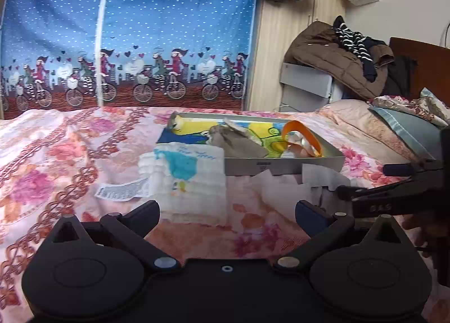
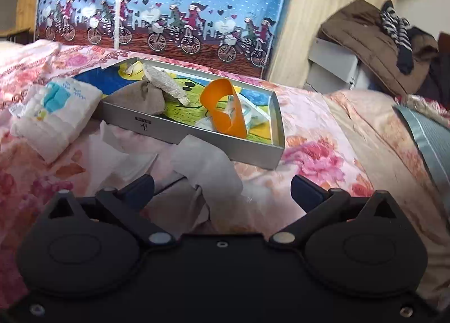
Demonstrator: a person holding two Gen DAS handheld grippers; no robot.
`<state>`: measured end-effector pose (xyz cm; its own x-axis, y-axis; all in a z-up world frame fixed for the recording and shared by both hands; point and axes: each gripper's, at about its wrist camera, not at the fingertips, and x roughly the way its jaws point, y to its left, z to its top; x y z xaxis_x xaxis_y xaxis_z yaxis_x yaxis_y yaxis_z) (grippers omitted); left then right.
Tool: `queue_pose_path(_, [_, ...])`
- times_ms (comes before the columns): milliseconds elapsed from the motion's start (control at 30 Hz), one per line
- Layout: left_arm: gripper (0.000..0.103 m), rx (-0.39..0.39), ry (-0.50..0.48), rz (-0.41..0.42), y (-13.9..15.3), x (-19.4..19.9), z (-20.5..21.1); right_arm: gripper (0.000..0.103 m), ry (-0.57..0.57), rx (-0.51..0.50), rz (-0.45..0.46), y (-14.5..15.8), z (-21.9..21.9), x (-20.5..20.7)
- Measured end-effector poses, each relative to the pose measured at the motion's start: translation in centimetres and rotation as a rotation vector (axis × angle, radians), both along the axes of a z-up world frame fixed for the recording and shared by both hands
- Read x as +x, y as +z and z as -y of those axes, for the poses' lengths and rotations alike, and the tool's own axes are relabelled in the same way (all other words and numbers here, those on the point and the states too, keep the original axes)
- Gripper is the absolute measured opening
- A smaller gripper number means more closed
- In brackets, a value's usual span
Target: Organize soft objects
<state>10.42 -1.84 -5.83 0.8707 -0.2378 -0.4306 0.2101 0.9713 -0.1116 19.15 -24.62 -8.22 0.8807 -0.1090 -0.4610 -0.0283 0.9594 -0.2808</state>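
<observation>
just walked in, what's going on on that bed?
A person holds two grippers over a floral bed, both open and empty. A grey tray already holds a brown cloth and an orange strip. A folded white cloth and a crumpled white piece lie outside it, ahead of the left gripper and right gripper.

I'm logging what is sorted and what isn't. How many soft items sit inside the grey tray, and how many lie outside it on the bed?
Inside the grey tray: 3 (brown cloth, pale knit cloth, wrapped pack behind the orange strip)
Outside on the bed: 2 (folded white cloth, white crumpled cloth)
Total: 5
</observation>
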Motion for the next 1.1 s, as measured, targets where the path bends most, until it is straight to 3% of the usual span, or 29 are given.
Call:
queue_pose_path(100, [0.102, -0.027, -0.04, 0.005, -0.7, 1.7, 0.7, 0.103, 0.032, -0.03, -0.006, -0.4, -0.2, 0.8])
queue_pose_path(300, [0.102, 0.017, -0.102, -0.007, -2.3, 4.5, 2.5, 0.103, 0.074, -0.064, -0.038, -1.3, -0.4, 1.6])
queue_pose_path(500, [0.098, -0.128, -0.097, -0.087, -2.3, 7.6, 2.7, 0.102, 0.098, -0.055, -0.052, -1.5, -0.5, 1.7])
queue_pose_path(667, [0.081, -0.147, -0.146, -0.141, -2.9, 9.5, 4.2, 0.076, 0.126, -0.058, -0.081, -1.8, -0.9, 1.5])
queue_pose_path(1033, [0.055, -0.152, -0.213, -0.23, -4.6, 10.3, 5.3, 0.055, 0.136, 0.002, -0.112, -2.0, -0.8, 1.8])
queue_pose_path(1100, [0.047, -0.155, -0.214, -0.24, -4.8, 10.5, 5.3, 0.047, 0.142, 0.002, -0.114, -2.1, -1.0, 1.9])
